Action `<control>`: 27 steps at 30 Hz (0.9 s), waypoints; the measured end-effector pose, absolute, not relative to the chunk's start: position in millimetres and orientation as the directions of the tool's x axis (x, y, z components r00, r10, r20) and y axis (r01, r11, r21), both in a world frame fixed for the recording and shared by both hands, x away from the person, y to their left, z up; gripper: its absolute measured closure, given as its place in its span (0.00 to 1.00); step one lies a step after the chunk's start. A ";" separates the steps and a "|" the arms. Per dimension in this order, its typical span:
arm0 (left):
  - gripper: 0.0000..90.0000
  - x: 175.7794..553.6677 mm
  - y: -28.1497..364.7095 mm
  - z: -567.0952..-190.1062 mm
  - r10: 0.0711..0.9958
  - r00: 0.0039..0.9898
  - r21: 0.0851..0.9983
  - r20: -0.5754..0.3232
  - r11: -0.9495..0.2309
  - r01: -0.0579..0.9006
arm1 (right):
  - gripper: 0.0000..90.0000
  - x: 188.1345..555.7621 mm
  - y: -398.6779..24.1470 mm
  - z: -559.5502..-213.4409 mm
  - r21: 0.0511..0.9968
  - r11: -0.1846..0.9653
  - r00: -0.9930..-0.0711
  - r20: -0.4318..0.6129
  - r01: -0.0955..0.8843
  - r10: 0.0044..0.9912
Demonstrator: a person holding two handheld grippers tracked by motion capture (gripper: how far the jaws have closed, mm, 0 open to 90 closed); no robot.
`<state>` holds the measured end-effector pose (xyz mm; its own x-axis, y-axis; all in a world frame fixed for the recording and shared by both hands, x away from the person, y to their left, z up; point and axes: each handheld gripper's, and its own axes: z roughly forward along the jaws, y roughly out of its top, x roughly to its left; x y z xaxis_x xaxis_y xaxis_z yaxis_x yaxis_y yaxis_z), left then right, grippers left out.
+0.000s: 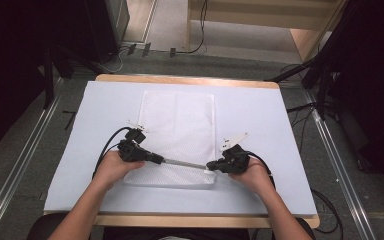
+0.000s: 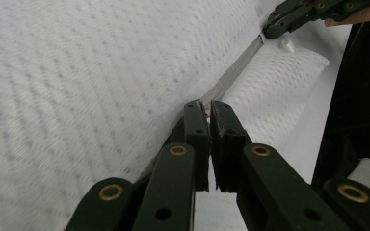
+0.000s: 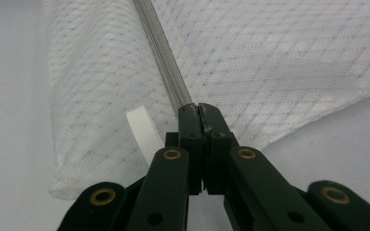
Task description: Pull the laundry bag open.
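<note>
A white mesh bag (image 1: 177, 130) lies flat on the table, with a grey zipper (image 1: 185, 163) running across its near end. My left gripper (image 1: 160, 160) is shut on a small piece at the zipper line, apparently the zipper pull (image 2: 206, 112); the jaws stand almost together. My right gripper (image 1: 211, 166) is shut on the other end of the zipper (image 3: 161, 53), its jaws pressed tight (image 3: 197, 108). A white ribbed loop tab (image 3: 142, 127) sticks out of the bag just beside the right jaws. The left gripper view has the right gripper (image 2: 294, 14) at the far end of the zipper (image 2: 231, 77).
A pale blue sheet (image 1: 260, 115) covers the table, whose wooden edge (image 1: 190, 220) runs along the near side. Metal rails (image 1: 25, 165) and cables (image 1: 325, 200) lie on the floor to both sides. Both forearms come in from the bottom.
</note>
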<state>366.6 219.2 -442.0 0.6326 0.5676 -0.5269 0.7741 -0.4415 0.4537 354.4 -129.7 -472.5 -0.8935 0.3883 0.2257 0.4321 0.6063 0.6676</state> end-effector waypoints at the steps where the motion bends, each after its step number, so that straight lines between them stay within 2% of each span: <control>1: 0.98 366.1 221.4 -441.7 0.575 0.628 0.452 -0.525 -0.436 0.778 | 1.00 354.7 -129.7 -472.6 0.668 0.608 -0.895 0.224 0.429 0.385; 27: 0.98 358.0 293.2 -426.9 0.667 0.553 0.436 -0.499 -0.358 0.826 | 1.00 355.2 -125.9 -471.0 0.661 0.630 -0.906 0.202 0.407 0.372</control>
